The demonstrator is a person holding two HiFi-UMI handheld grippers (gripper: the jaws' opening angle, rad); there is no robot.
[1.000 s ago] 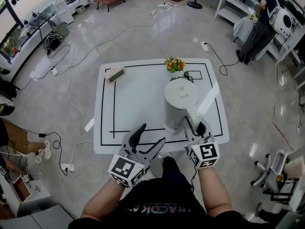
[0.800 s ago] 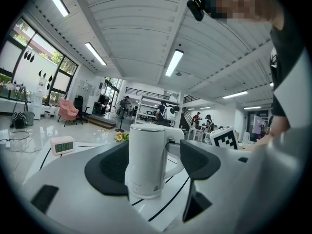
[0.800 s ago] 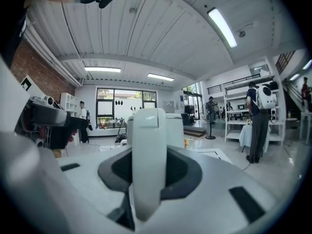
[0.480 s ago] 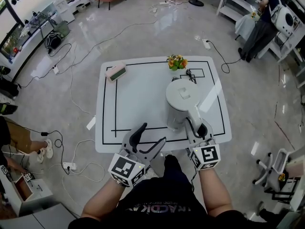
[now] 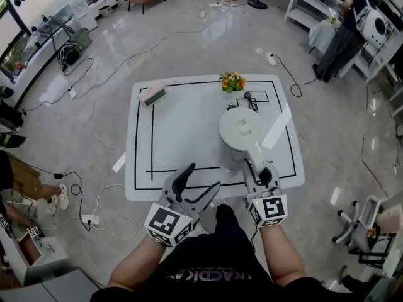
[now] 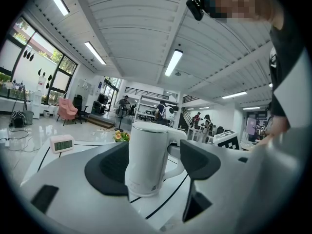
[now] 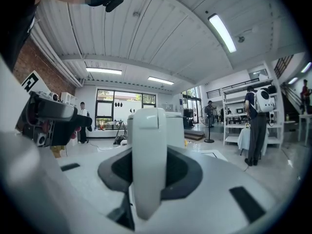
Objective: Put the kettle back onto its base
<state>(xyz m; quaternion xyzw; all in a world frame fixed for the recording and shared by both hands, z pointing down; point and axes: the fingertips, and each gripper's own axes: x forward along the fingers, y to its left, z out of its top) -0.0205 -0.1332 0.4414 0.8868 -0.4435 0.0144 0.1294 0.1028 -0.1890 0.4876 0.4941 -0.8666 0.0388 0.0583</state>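
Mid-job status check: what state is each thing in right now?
kettle: upright, lid shut, gripped by its handle.
right gripper: shut on the kettle's handle.
left gripper: open, holding nothing.
clock: standing at the far left corner of the table.
flowers: upright at the far edge.

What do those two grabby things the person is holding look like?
The left gripper and the right gripper each have two curved, pale grey jaws lined with black pads. At the back of each sits a cube with black-and-white square markers. The person wears a black top with lettering, and no sleeves reach the forearms.
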